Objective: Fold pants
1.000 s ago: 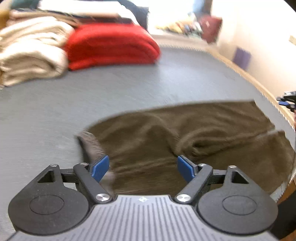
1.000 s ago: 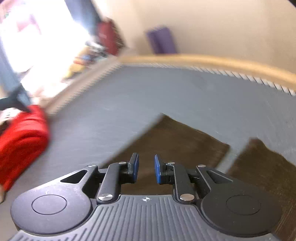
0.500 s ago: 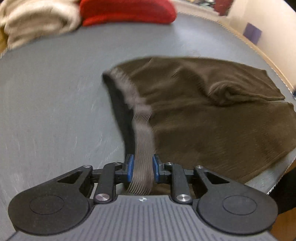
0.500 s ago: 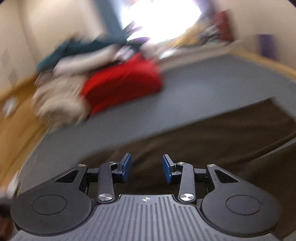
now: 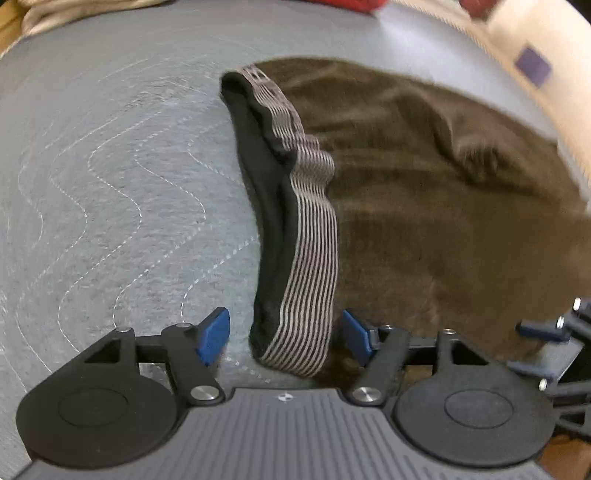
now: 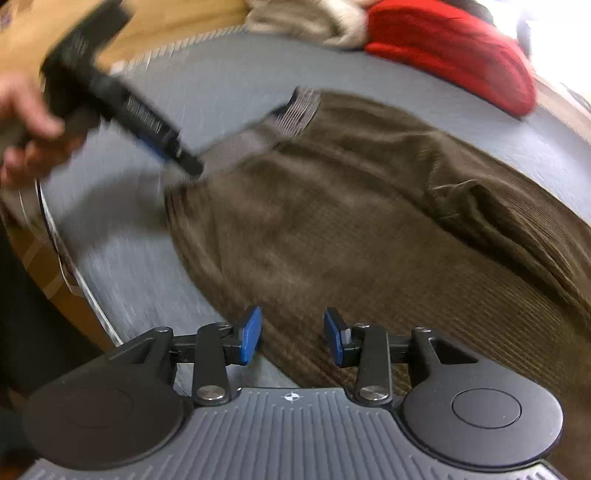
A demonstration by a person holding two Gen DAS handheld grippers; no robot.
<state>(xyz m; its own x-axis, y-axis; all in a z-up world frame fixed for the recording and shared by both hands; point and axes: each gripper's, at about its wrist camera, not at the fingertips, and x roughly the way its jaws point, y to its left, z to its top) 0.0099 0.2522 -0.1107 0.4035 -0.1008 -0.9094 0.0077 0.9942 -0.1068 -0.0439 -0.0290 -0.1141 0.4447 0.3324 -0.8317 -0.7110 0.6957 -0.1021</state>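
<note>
Brown corduroy pants [image 5: 424, 206] lie spread on the grey quilted table [image 5: 110, 166]. Their striped elastic waistband [image 5: 310, 258] runs toward my left gripper [image 5: 286, 336], which is open with the band's near end lying loose between its jaws. In the right wrist view the pants [image 6: 351, 229] fill the middle, and the waistband [image 6: 295, 110] is at the far left end. My right gripper [image 6: 291, 338] is open and empty just above the pants' near edge. The left gripper [image 6: 155, 136] shows there, blurred, held by a hand at the waistband.
A folded red garment [image 6: 454, 48] and a cream one [image 6: 314, 18] lie at the table's far side. The table's edge [image 6: 62, 258] and a wooden floor are at the left of the right wrist view. The right gripper [image 5: 554, 332] shows at the left view's right edge.
My left gripper was shut on the waistband half a second ago and has opened, letting it go. My right gripper has swung round to face the pants and opened wider.
</note>
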